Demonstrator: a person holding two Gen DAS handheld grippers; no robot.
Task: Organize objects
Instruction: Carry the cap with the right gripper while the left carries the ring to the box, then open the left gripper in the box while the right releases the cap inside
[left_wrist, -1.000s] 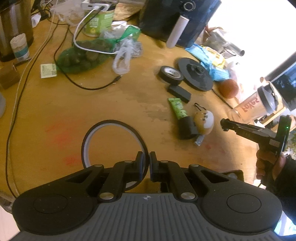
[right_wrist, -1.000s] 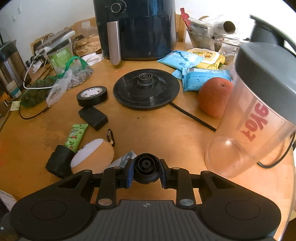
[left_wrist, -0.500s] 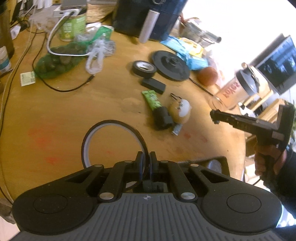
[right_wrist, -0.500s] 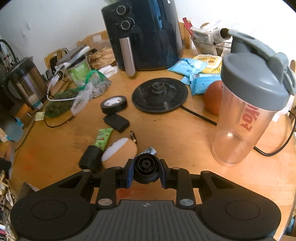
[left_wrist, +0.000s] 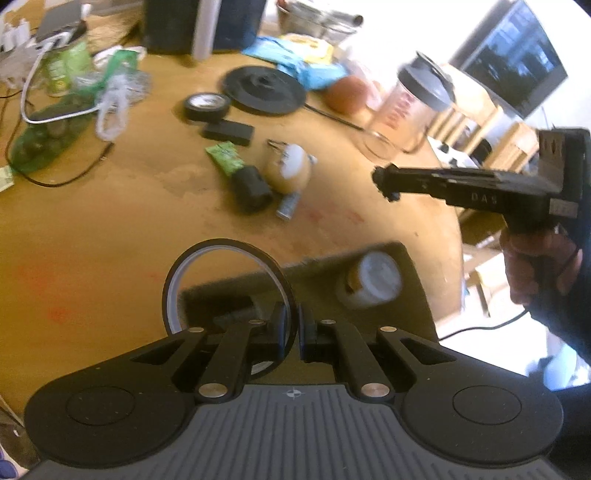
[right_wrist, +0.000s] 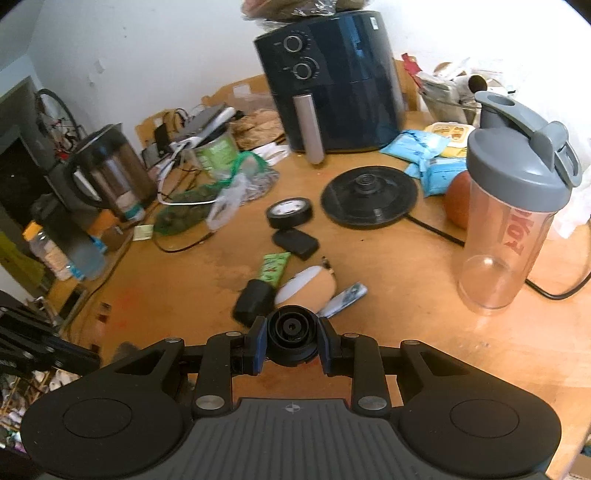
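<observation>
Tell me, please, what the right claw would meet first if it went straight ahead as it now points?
Probably the tan and white egg-shaped toy just ahead of the right claw and the black cap it holds, though depth is hard to judge.

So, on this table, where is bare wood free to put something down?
Bare table lies between the shaker bottle and the egg-shaped toy. Another free patch lies left of the green tube, toward the black cable. It is crowded around the tape roll and kettle base.
</observation>
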